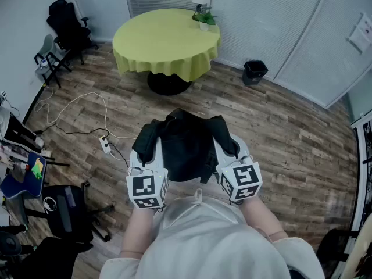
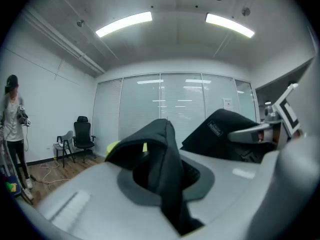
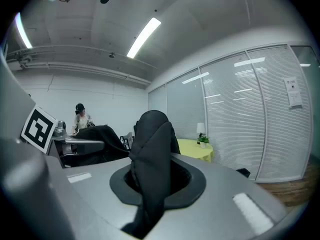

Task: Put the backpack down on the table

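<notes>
A wood floor (image 1: 279,132) runs to a round, yellow-clothed bench (image 1: 157,39) far ahead. The backpack (image 1: 185,147) hangs over the floor near the person (image 1: 203,237), well short of the bench, between the left gripper (image 1: 143,156) and right gripper (image 1: 231,151). Each one's jaws pinch narrow on a strap (image 2: 161,156). A swing of the load could slide a strap free and drop the backpack; set too far, it could knock the plant (image 1: 206,20) at the bench's far edge.
</notes>
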`<state>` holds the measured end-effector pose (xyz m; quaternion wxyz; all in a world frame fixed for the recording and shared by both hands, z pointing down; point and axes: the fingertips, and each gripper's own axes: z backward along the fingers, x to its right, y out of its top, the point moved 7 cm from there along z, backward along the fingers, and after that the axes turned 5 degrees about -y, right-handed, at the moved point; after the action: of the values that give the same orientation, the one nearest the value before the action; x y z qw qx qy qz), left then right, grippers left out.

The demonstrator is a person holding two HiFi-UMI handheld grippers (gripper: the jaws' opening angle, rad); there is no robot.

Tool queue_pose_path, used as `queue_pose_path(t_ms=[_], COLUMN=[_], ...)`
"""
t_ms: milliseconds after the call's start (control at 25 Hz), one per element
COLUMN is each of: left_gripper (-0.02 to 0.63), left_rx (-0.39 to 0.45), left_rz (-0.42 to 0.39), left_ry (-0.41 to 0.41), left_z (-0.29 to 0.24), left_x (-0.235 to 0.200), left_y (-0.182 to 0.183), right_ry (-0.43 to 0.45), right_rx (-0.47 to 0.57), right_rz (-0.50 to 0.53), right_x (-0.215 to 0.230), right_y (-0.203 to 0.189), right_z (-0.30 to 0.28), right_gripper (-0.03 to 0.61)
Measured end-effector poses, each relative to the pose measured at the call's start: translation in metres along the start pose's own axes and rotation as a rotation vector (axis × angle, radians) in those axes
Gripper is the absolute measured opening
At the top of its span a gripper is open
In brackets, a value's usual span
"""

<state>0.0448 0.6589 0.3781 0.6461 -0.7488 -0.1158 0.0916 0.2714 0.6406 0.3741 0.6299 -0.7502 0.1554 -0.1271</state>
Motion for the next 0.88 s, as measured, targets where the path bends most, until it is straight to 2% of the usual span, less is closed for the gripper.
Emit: queue_pose_path(t_ms=[560,880], left_gripper=[0.041,0.041], left_rx=[0.013,-0.029], left_rz=[0.045,0.065], left_ry=[0.001,-0.030], left_z=[0.006,0.019], left_x=[-0.011,-0.046], left_y=[-0.010,-0.024], right_ry=[-0.006,0.005], right_rx=[-0.004,-0.036], right_rz=[-0.011,-0.015], right_x=[-0.010,-0.036], right_y=[-0.007,-0.017], right_z=[-0.001,-0.016], right_gripper=[0.034,0.034])
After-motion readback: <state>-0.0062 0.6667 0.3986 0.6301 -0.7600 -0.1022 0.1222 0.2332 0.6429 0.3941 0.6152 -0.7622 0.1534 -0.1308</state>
